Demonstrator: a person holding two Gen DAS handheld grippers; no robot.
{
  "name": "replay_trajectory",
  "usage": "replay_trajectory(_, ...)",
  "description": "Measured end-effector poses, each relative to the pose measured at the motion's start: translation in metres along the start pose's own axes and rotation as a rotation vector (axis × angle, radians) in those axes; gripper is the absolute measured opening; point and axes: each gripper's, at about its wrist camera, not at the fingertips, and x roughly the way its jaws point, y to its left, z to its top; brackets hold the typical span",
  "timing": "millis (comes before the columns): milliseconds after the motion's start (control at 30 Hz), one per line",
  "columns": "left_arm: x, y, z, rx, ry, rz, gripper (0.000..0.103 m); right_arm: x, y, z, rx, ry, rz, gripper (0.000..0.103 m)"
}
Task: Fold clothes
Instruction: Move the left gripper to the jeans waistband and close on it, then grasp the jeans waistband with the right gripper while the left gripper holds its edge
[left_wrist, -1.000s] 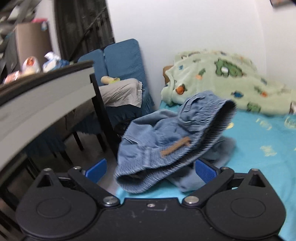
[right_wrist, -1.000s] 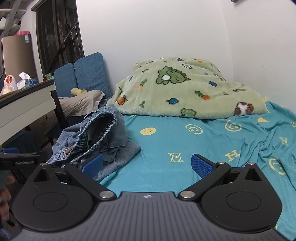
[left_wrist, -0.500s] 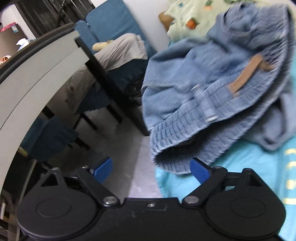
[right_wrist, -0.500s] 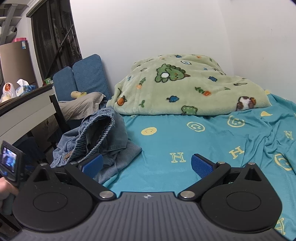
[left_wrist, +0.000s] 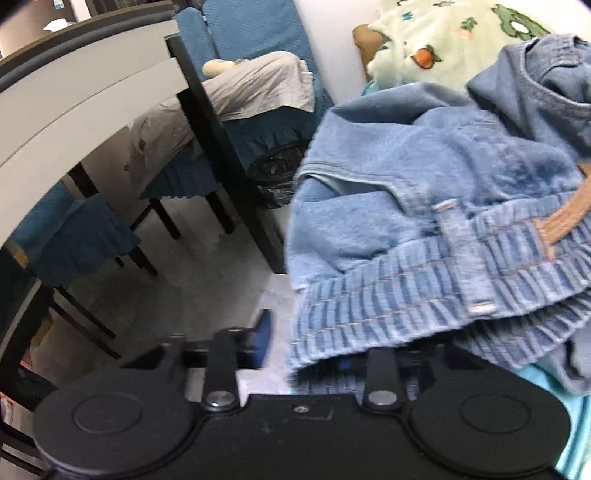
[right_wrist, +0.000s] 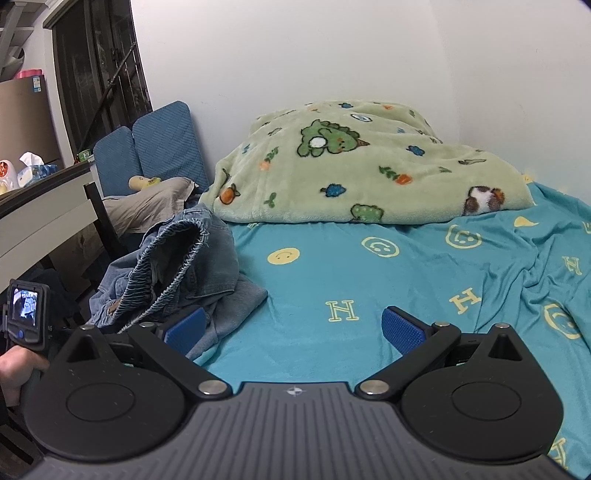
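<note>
Left gripper (left_wrist: 301, 345): jaws had narrowed from wide half a second earlier, now closing around the elastic waistband of the denim shorts (left_wrist: 424, 236); full clamp could not be confirmed. Right gripper (right_wrist: 293, 325): jaws unchanged, wide, holding nothing, above the bed (right_wrist: 369, 280). Shorts lay crumpled at the bed's left edge, waistband opening upward, long axis unclear.

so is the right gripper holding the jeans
No, the right gripper is open over the bare bed sheet, and the jeans lie off to its left.
</note>
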Motion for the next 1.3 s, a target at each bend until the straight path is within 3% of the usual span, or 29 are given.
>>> replay_trajectory(100,-0.020,0.002,-0.002,-0.037,-0.044,-0.018,0.008,-0.001,-0.002,0.001,-0.002,-0.007,-0.006,0.103)
replay_trajectory(233,-0.055,0.012,0.003,-0.097,-0.069,-0.096,0.007,-0.006,-0.003,0.003,0.007,-0.027,0.002,0.103)
replay_trajectory(433,-0.141,0.005,0.006,-0.166,-0.142,-0.253,0.007,-0.015,-0.004,0.009,0.008,-0.075,0.031,0.101)
replay_trajectory(667,-0.208,-0.031,0.003,-0.241,-0.257,-0.320,0.008,-0.007,-0.007,0.003,-0.032,-0.066,0.095,0.099)
replay_trajectory(900,-0.216,-0.042,-0.011,-0.368,-0.346,-0.314,0.008,0.028,0.011,-0.020,-0.165,0.050,0.138,0.090)
replay_trajectory(1067,-0.207,-0.026,-0.021,-0.454,-0.398,-0.307,0.008,0.064,0.017,-0.022,-0.219,0.103,0.172,0.080)
replay_trajectory(1300,-0.184,-0.013,-0.023,-0.524,-0.349,-0.387,0.008,0.131,0.025,-0.025,-0.326,0.147,0.156,0.075)
